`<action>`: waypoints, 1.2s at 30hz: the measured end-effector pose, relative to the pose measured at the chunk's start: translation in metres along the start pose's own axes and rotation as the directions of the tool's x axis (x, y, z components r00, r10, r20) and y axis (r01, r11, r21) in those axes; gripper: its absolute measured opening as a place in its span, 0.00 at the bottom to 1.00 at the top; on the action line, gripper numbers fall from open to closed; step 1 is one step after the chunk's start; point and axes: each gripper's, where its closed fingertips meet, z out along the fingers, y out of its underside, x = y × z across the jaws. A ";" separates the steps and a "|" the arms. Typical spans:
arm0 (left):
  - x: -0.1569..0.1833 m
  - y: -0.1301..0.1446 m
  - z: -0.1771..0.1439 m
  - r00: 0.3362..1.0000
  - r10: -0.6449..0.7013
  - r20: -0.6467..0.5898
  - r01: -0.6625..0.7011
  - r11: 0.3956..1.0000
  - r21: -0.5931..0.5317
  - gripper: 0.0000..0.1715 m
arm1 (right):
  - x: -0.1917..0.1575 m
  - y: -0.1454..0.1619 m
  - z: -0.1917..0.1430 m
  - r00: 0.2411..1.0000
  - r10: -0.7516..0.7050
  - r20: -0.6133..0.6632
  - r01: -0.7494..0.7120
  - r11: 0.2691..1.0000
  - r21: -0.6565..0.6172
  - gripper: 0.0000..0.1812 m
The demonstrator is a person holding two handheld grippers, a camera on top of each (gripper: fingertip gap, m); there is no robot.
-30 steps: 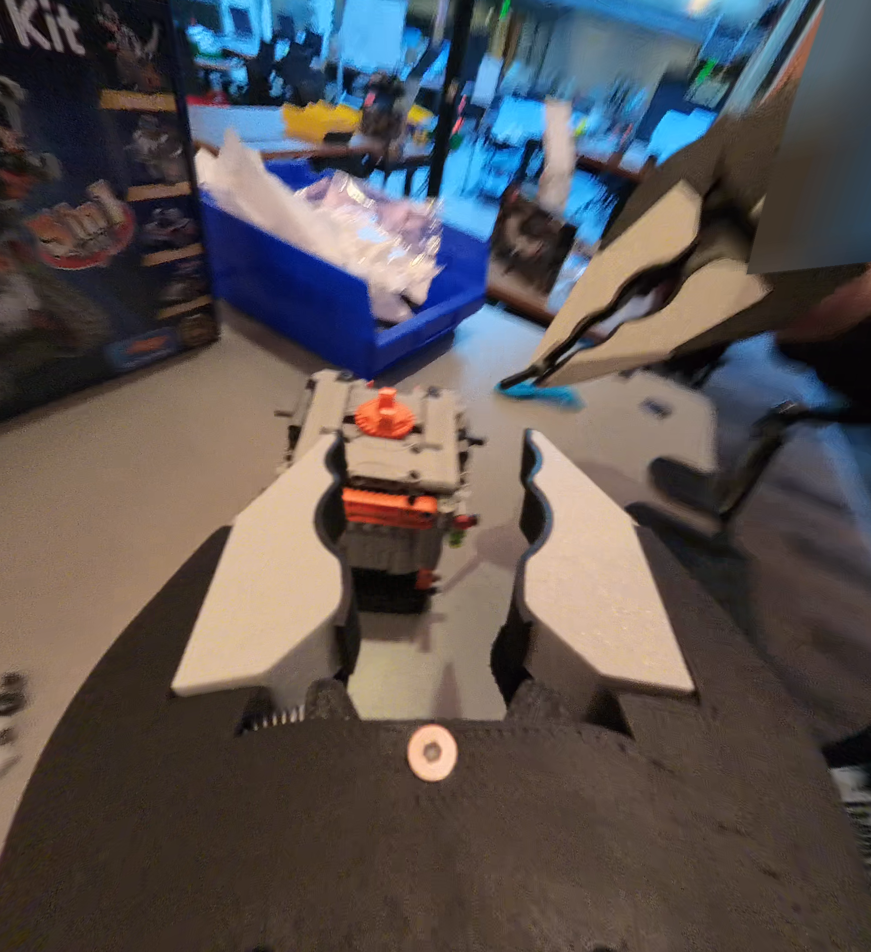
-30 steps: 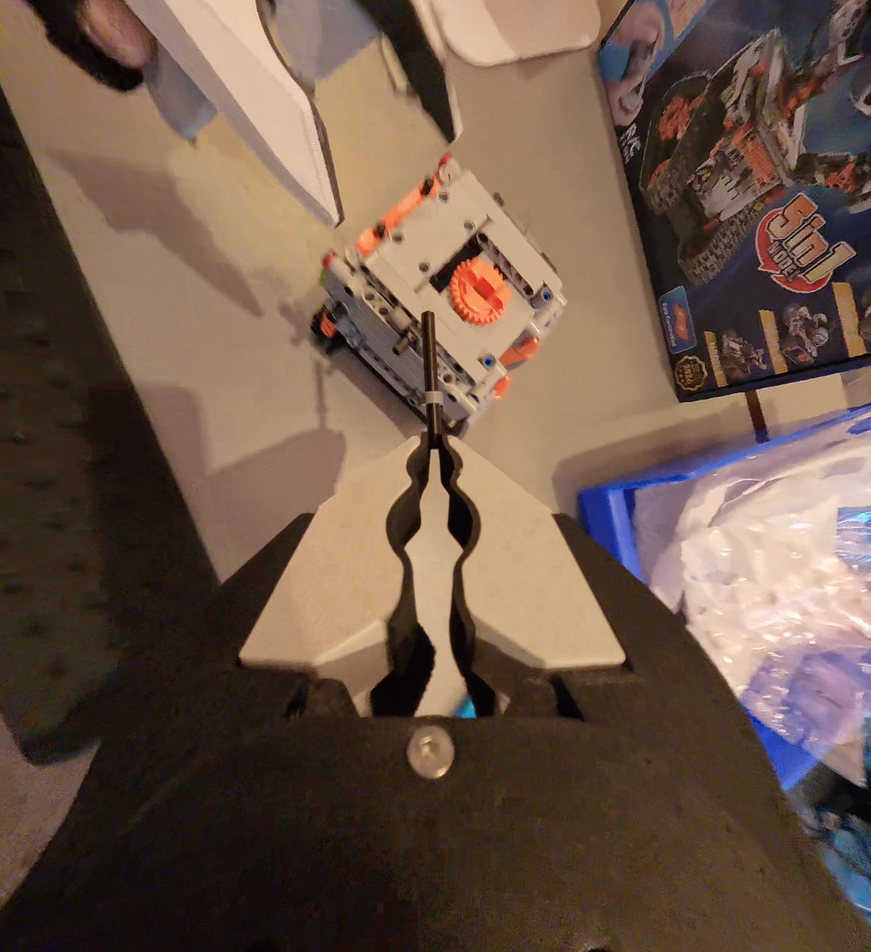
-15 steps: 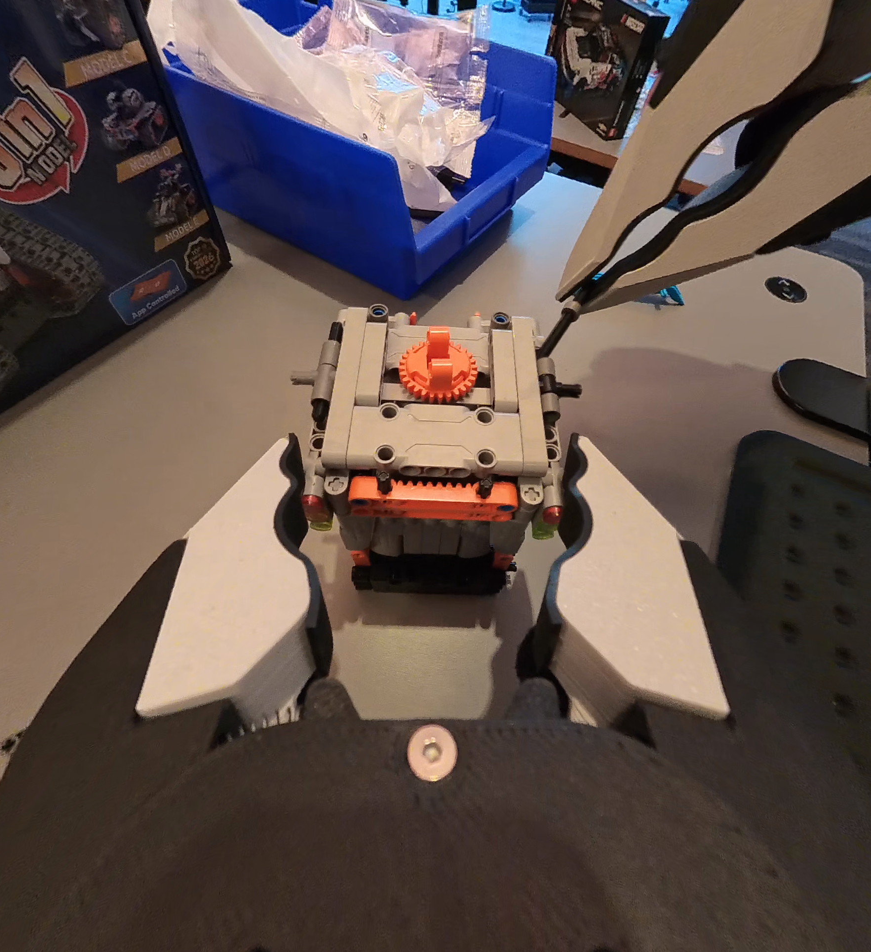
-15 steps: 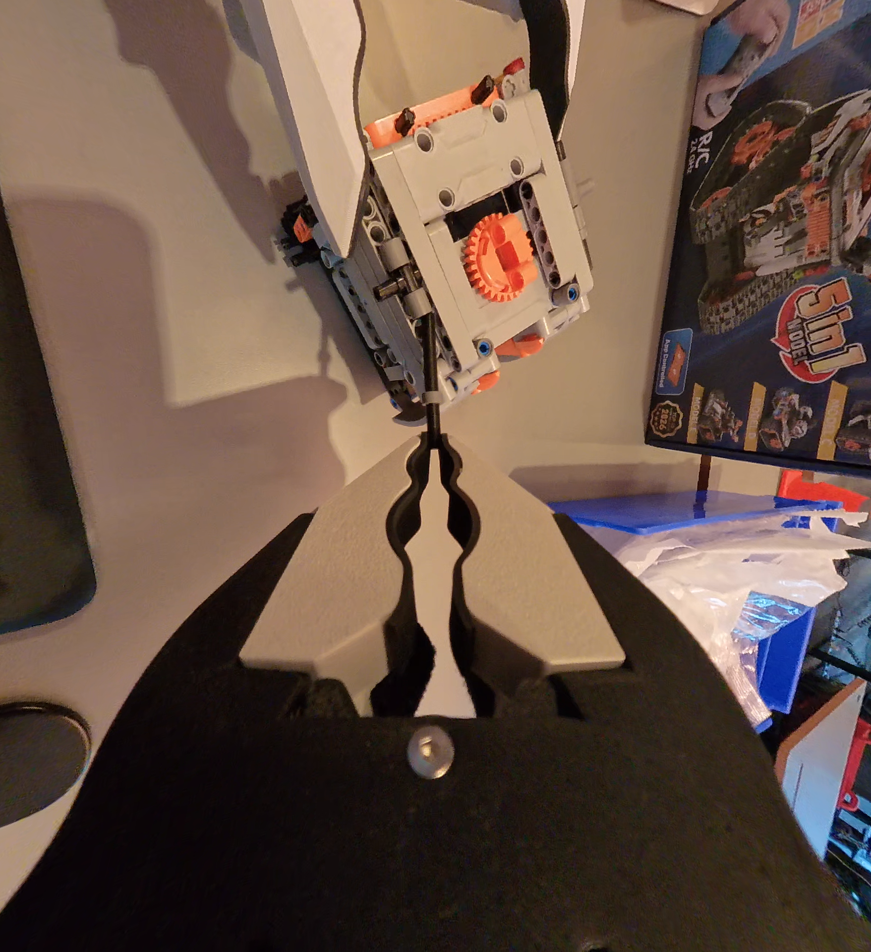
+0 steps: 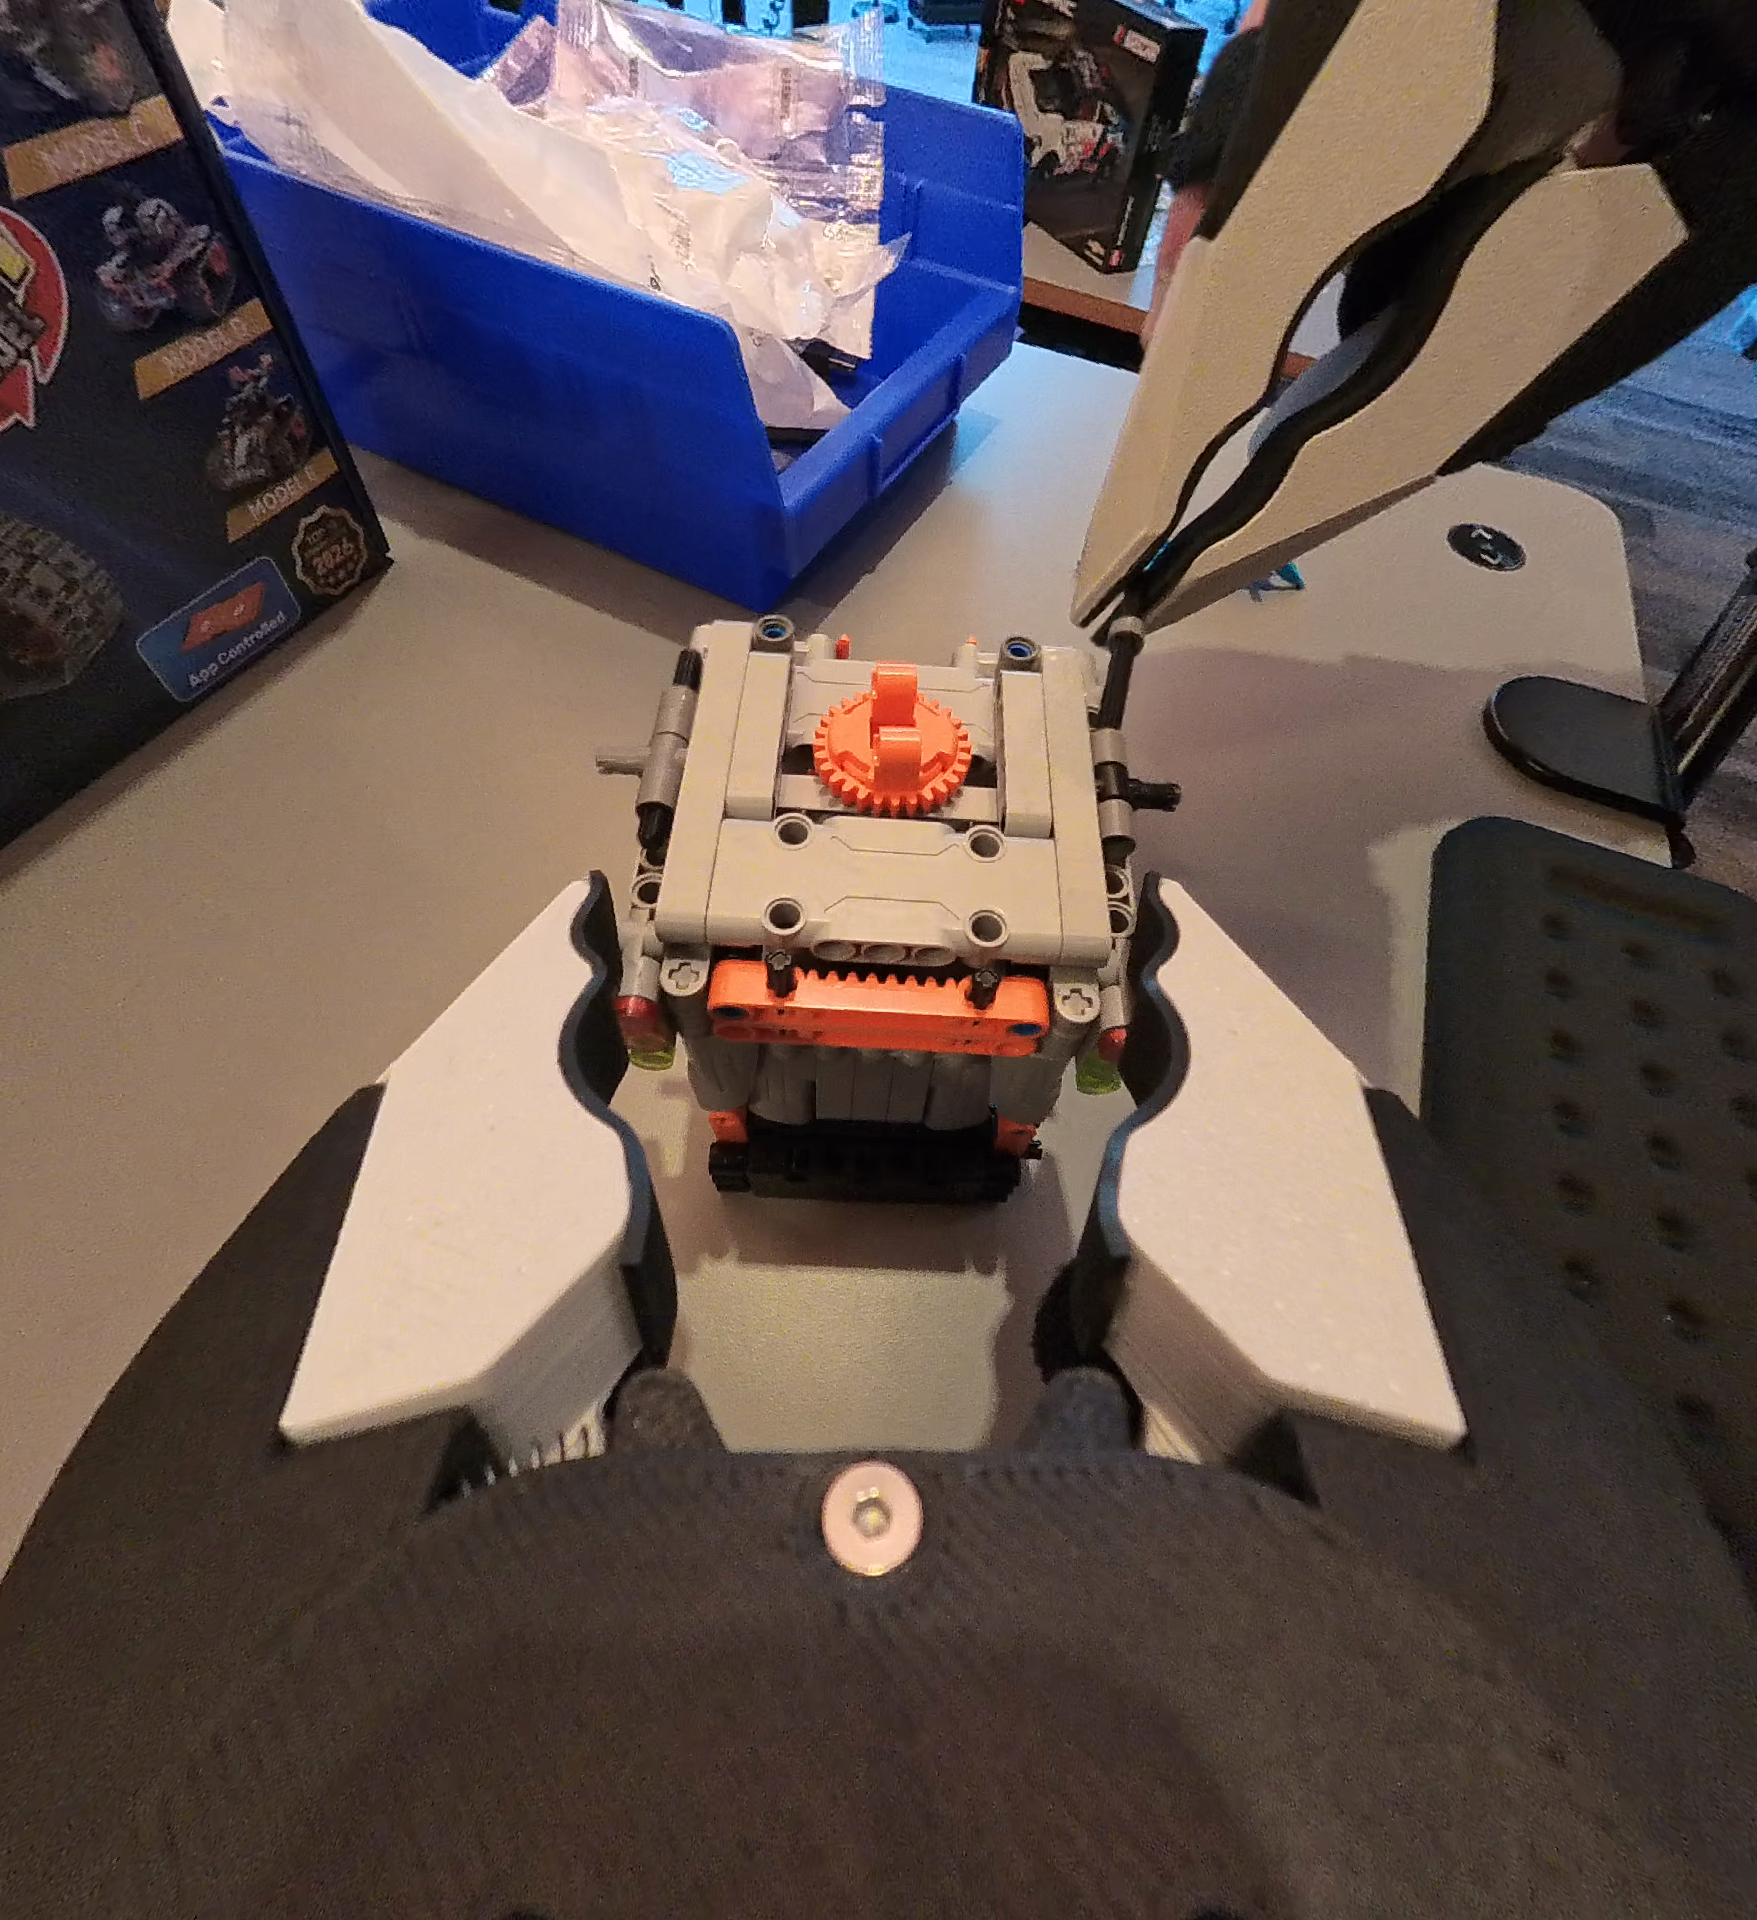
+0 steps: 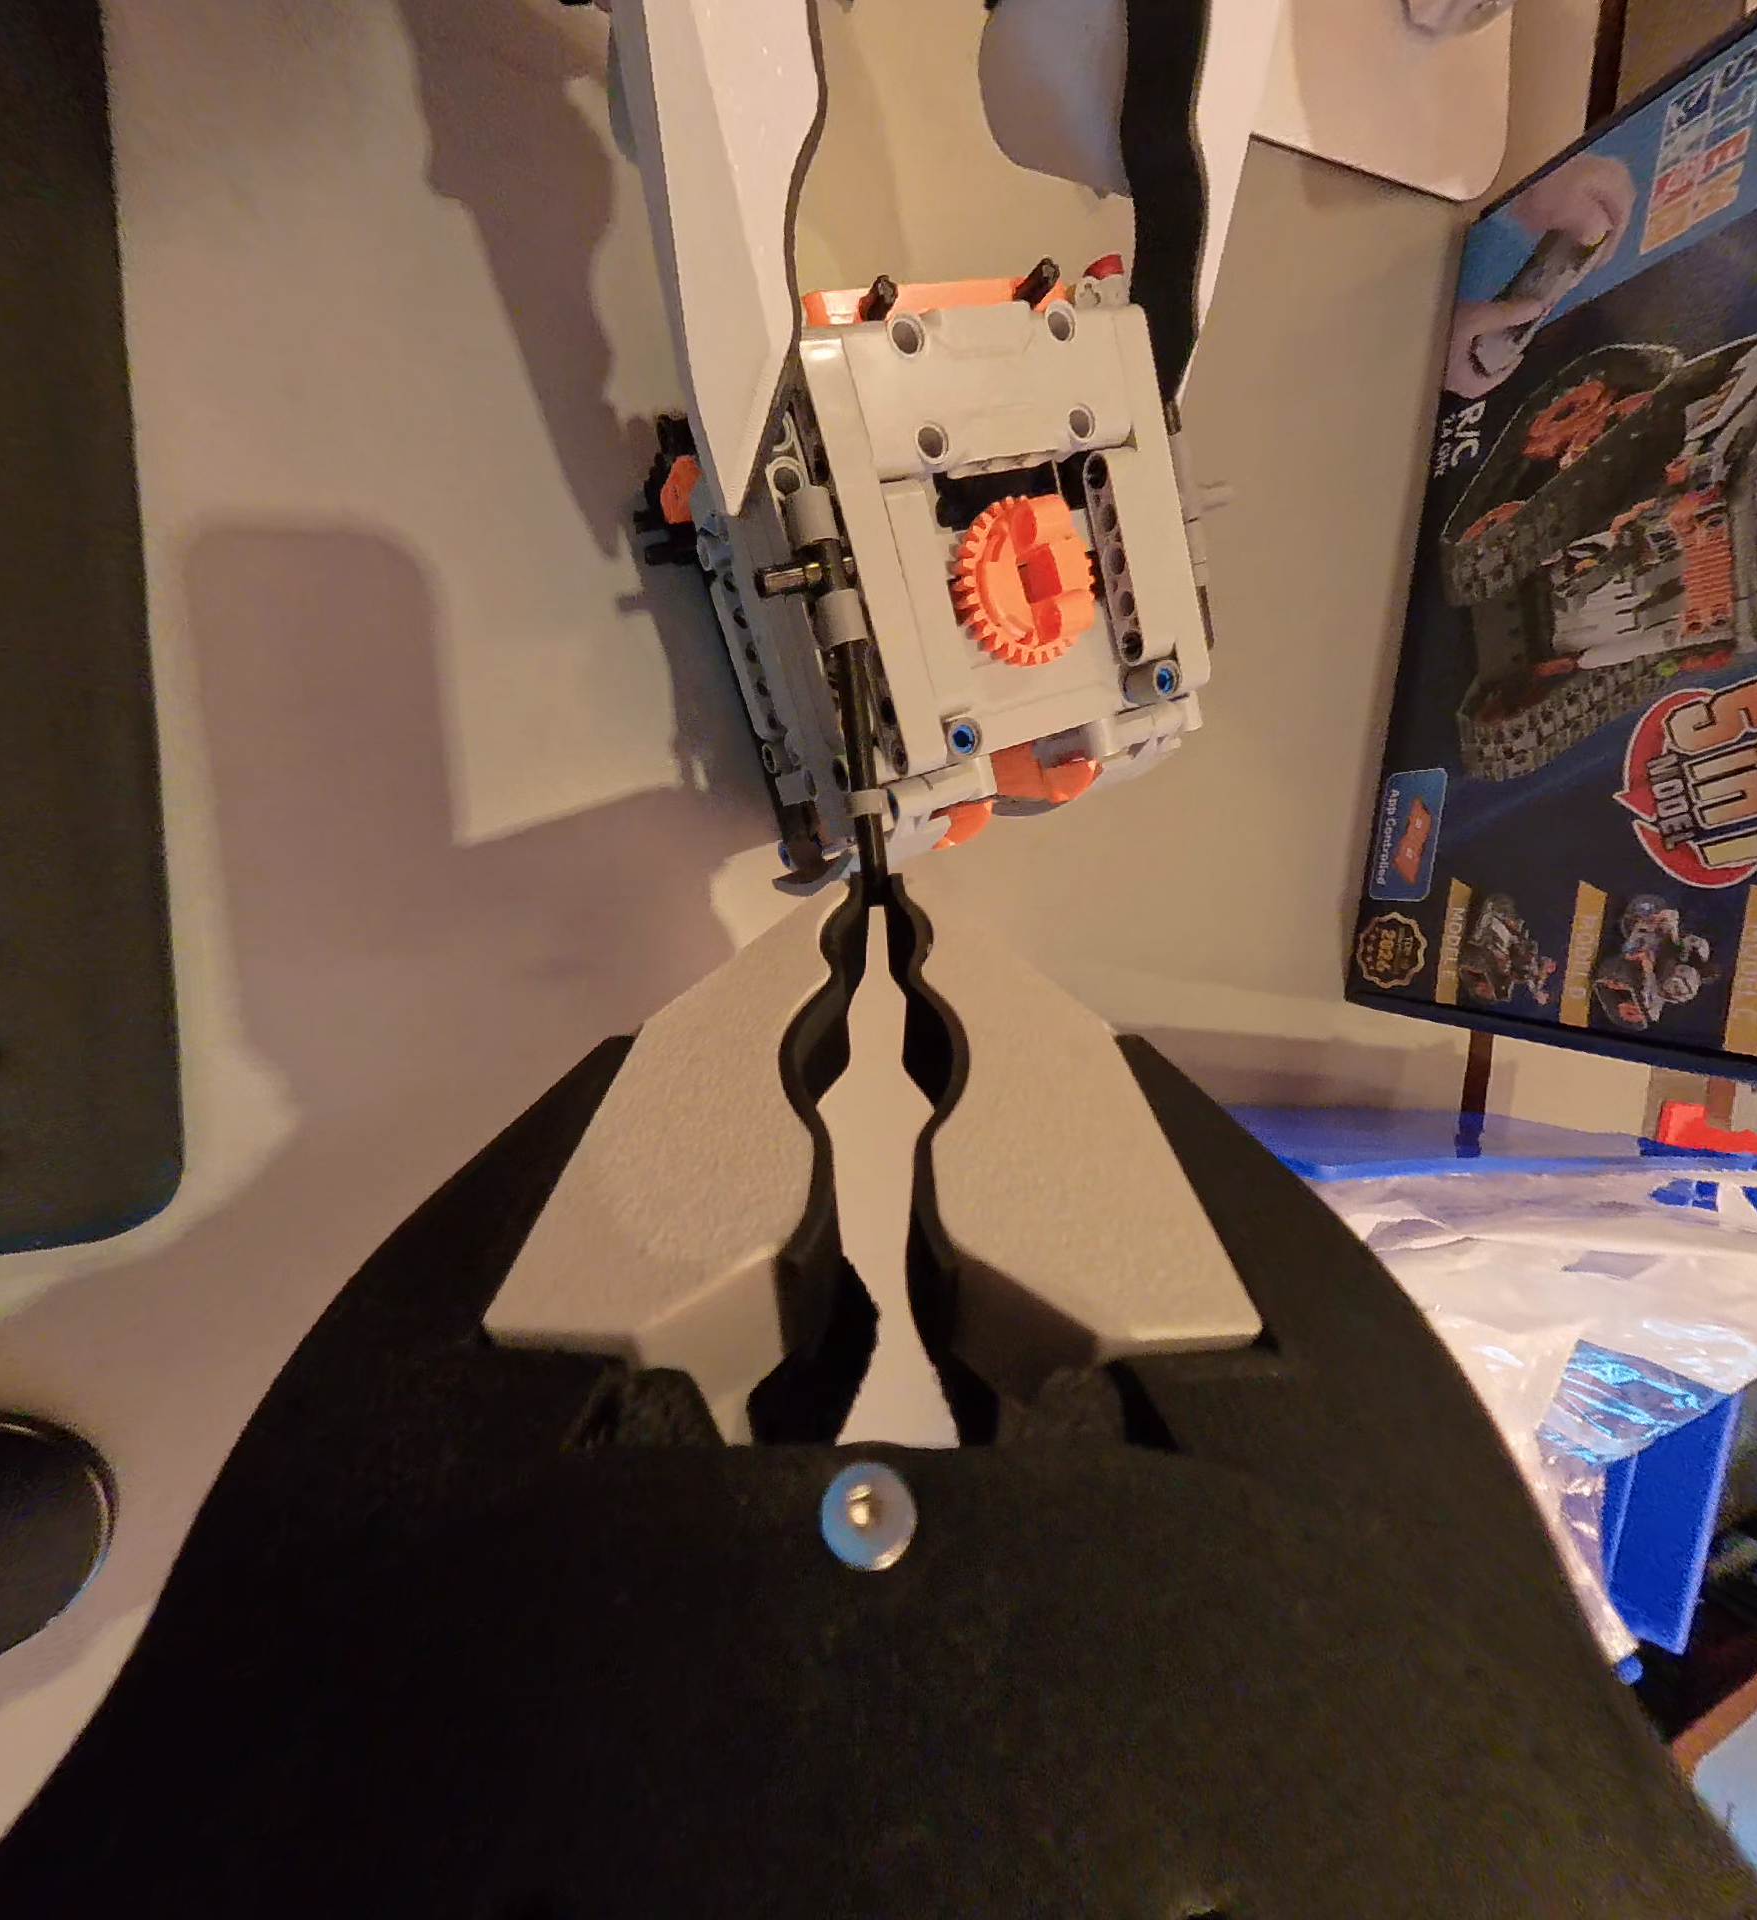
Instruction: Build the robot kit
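A grey brick-built block model (image 5: 884,862) with an orange gear on top stands on the grey table (image 5: 230,987). My left gripper (image 5: 879,935) is shut on the model, its white fingers (image 5: 500,1143) pressed against the two sides. My right gripper (image 6: 879,904) is shut on a thin black axle rod (image 6: 858,727). The rod's far end sits in a grey connector on the model's (image 6: 999,540) side. In the left wrist view the right gripper (image 5: 1113,613) reaches in from the upper right with the rod (image 5: 1118,675) at the model's right edge.
A blue bin (image 5: 593,395) full of clear plastic bags stands behind the model. A dark printed kit box (image 5: 74,416) stands at the left. A dark perforated mat (image 5: 1632,1143) lies at the right, with a black round stand base (image 5: 1580,738) behind it. Some 8 cm of space lies between my two pairs of fingers.
My left gripper moved forward until its fingers closed around the model's sides. My right gripper came closer and the rod went further along the model's side.
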 end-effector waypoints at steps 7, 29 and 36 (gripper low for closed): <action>0.003 0.000 0.000 1.000 0.019 -0.017 -0.019 1.000 -0.001 0.56 | 0.000 -0.005 0.005 0.999 -0.040 0.017 0.040 0.998 -0.048 0.00; 0.004 0.000 0.001 1.000 0.028 -0.010 -0.028 1.000 0.007 0.56 | -0.020 -0.016 0.005 0.914 0.394 0.095 -0.396 0.918 0.010 0.00; 0.003 0.000 0.000 1.000 0.025 -0.011 -0.025 1.000 0.001 0.56 | -0.001 -0.017 -0.005 0.867 0.493 0.078 -0.499 0.862 0.093 0.00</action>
